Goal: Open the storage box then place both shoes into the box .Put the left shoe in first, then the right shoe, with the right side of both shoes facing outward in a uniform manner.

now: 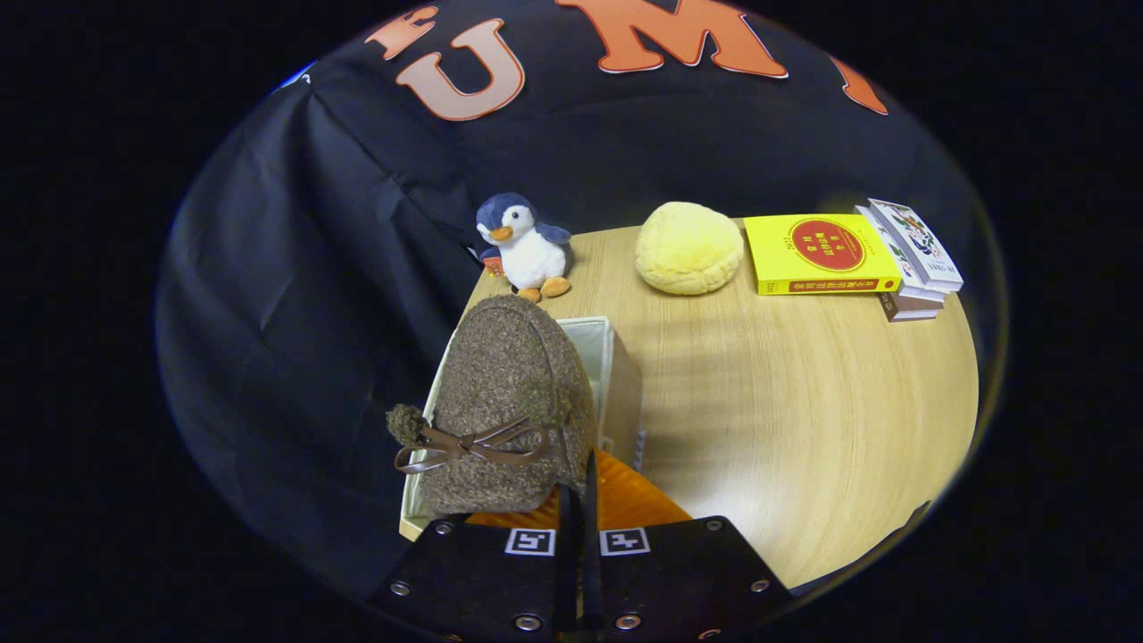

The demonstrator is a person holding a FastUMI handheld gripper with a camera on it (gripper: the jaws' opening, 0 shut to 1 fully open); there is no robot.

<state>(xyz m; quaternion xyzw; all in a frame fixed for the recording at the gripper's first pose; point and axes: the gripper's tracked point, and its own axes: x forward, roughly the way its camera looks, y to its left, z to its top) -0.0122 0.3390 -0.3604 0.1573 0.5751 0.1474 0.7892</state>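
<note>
Gripping one brown shoe (pixel 509 402) in closed claw (pixel 579 500) | over one box (pixel 616 375) | one penguin (pixel 525 246) | three books (pixel 893 259)

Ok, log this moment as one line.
gripper: shut on brown shoe | shoe: over open storage box | table: penguin, books

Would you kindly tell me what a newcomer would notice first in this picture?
First, the fuzzy brown shoe with a bow, held in the shut gripper over the open white box. Beyond it on the wooden table sit a toy penguin, a yellow cushion and a bright yellow book.
</note>
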